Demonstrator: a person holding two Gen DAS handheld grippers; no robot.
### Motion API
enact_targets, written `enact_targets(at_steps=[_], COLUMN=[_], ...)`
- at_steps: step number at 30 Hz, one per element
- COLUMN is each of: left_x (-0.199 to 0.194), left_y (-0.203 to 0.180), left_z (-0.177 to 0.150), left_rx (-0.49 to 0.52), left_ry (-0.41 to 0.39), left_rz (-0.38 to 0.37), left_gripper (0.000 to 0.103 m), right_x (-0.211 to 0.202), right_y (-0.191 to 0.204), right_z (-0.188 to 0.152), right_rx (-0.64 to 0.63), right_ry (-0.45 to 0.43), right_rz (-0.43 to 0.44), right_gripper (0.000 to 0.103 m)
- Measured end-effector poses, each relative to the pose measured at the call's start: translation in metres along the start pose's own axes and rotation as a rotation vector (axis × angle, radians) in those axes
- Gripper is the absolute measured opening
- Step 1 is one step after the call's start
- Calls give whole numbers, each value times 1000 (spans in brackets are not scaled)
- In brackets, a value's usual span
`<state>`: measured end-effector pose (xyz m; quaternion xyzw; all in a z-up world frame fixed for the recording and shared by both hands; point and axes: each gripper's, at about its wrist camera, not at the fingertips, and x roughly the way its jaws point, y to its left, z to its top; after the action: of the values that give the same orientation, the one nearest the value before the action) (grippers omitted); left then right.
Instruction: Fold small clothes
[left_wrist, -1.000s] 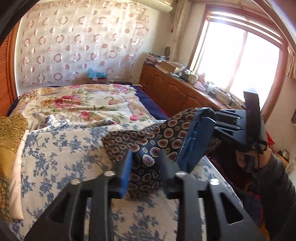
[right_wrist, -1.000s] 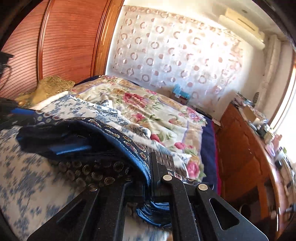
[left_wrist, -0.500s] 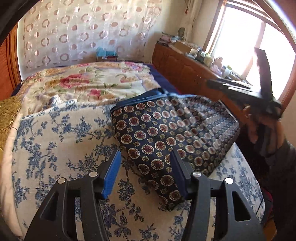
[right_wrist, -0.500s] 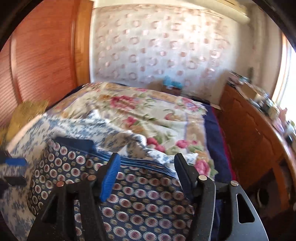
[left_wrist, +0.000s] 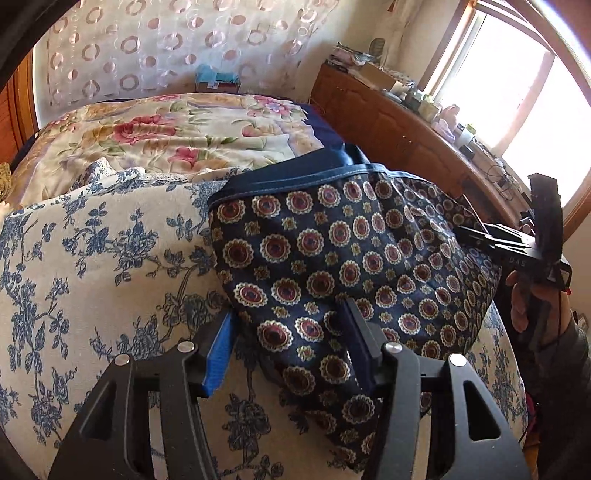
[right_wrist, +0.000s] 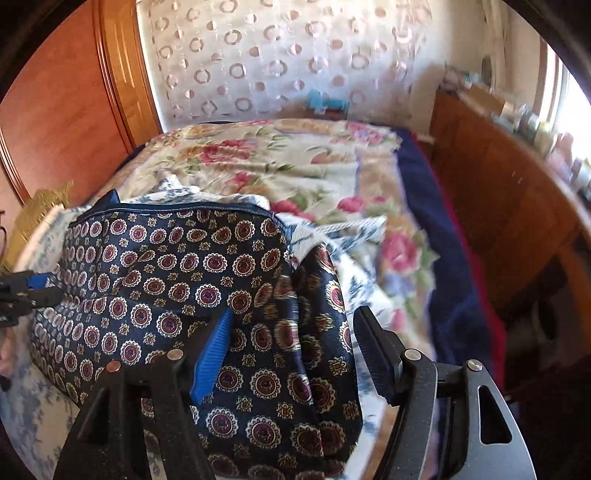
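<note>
On the blue-floral bedsheet, the navy medallion-print shorts are lying roughly flat, waistband toward the floral quilt. The left gripper is hovering with jaws apart, empty, at one edge of the garment; the right gripper is likewise standing apart and empty over the opposite end. Risk: the slippery-looking fabric is bunching into a ridge near the right gripper, so a shallow pinch may be catching one layer only and skewing the fold. Faint lettering on the right gripper body is showing, possibly "DAS"; it is too small to confirm.
</note>
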<state>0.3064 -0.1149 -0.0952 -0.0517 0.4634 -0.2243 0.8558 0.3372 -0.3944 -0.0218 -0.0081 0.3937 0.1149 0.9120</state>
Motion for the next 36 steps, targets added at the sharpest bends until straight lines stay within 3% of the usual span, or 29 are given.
enact_targets(at_steps=[9,14,18,19,24,27,28,30,36], left_x=[4,4,5,4,7,8,8,7,-14], left_y=[-4,-6,-5,-5,-5,-6,-7,-13,-21], left_z=[4,6,9,9,9,10,10,8,10], left_rx=[22,30,28,25,14,34,49,82,107], left_ry=[1,2,4,4,3,-3,-6,-6,-70], left_rz=[11,-4,-12,-15,-17,-10,-11,-24,-17], left_gripper=[52,36,24,23,23,23,16,8,7], right_x=[11,21,19,18,18,17,16,8,-4], right_y=[-17,-13,-13,-11,-1,-1,-1,1,15], right_z=[3,-4,-4,-5,-7,-6,-6,-5,-8], right_rx=[18,0,4,-5,-36,-46,-48,-47,-121], right_ry=[4,2,-7,-13,-11,-9,-7,-36,-73], right_rz=[56,50,31,32,14,39,45,34,-46], right_gripper=[69,65,53,47,42,23,12,9,9])
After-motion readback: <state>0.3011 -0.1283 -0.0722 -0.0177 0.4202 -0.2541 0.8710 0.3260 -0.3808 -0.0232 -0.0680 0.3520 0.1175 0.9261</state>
